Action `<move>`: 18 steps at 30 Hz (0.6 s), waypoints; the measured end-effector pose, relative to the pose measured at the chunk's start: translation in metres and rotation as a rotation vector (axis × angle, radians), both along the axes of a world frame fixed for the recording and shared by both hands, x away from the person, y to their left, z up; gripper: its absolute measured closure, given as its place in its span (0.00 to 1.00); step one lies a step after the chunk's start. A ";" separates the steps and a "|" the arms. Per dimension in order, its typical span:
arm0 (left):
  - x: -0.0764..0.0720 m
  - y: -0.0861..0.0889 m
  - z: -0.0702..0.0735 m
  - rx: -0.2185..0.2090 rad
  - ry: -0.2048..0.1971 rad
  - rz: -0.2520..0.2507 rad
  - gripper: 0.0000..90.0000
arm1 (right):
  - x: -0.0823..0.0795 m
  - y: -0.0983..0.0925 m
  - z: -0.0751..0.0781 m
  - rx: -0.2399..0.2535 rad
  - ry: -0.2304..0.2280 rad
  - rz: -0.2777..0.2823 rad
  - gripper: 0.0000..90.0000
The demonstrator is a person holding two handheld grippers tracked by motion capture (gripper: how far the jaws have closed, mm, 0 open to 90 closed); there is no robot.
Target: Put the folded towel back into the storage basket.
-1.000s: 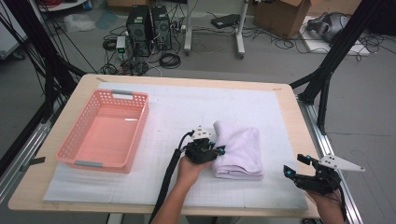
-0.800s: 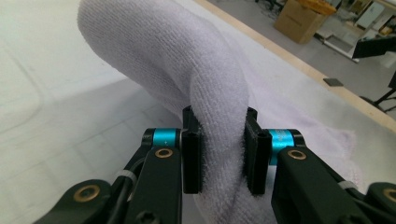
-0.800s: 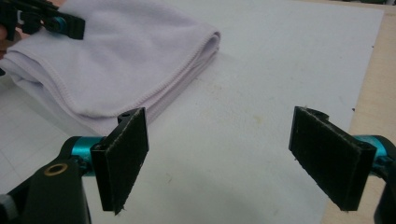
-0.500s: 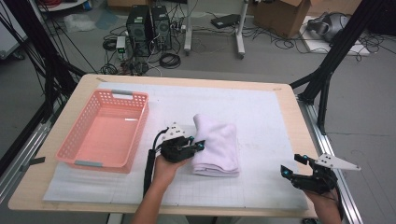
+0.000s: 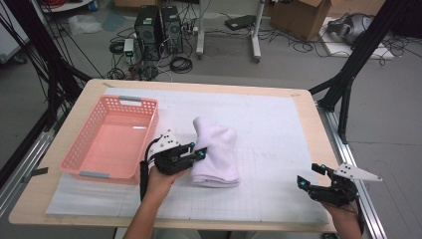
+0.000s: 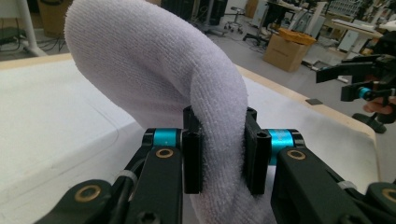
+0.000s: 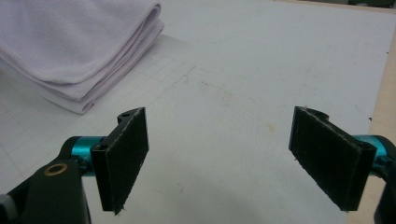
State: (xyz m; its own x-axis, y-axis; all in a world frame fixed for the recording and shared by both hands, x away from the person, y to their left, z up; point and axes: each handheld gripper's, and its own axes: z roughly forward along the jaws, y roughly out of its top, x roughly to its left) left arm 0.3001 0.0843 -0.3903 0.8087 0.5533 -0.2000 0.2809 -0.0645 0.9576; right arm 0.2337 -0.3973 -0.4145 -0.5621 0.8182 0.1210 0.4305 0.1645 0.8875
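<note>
The surface (image 5: 298, 107) carries a pink basket (image 5: 112, 142) by its left edge. A folded white towel (image 5: 216, 154) lies mid-surface, just right of the basket. The left gripper (image 5: 191, 153) clamps its jaws on the towel's raised edge. The right gripper (image 5: 309, 177), jaws wide and empty, sits at the near right corner.

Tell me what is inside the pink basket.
The basket looks empty in the high view: its bare pink floor shows, with a small pale glint on it. The strip of floor just behind the near wall is hidden. The towel lies outside, clamped by the left gripper.
</note>
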 end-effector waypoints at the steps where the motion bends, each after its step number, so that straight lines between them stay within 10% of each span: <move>1: -0.001 0.002 0.003 -0.001 -0.007 0.000 0.82 | 0.000 0.000 0.000 -0.001 -0.002 0.001 0.20; 18: 0.001 0.044 0.040 -0.022 -0.058 -0.021 0.82 | 0.000 0.006 0.001 0.002 -0.007 0.010 0.20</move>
